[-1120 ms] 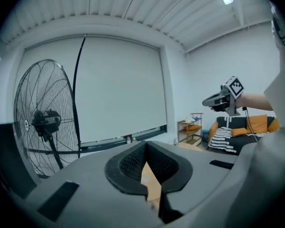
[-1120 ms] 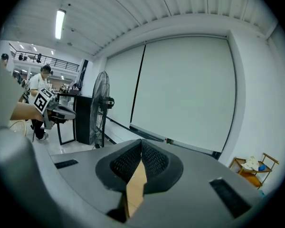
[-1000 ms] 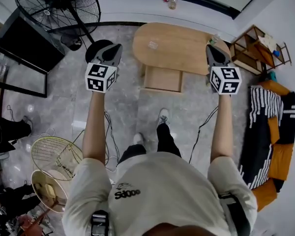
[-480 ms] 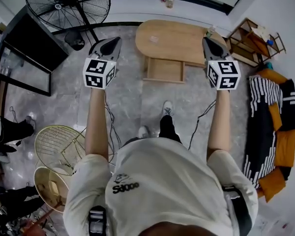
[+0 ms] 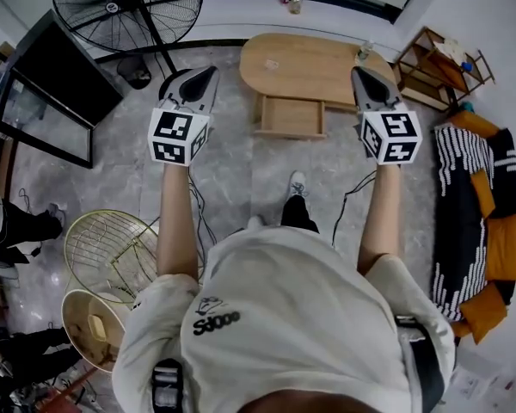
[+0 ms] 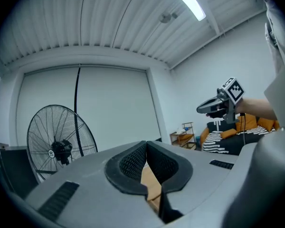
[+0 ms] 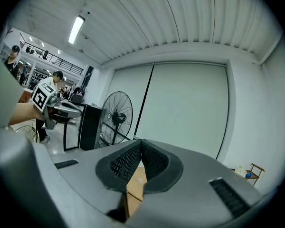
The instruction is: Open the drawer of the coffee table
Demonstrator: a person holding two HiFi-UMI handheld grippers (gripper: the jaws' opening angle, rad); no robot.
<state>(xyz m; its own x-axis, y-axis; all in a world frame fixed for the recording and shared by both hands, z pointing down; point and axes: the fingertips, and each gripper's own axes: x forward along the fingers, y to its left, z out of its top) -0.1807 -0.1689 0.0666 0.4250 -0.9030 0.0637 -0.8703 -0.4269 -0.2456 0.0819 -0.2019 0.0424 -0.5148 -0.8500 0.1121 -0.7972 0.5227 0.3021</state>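
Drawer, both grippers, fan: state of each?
drawer, open, pulled out from under the coffee table
left gripper, shut, empty, held in the air
right gripper, shut, empty, held in the air
fan, upright; cannot tell whether it is running

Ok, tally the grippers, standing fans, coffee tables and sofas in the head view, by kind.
Grippers: 2 (left gripper, right gripper)
Standing fan: 1
Coffee table: 1
Sofa: 1
Total: 5
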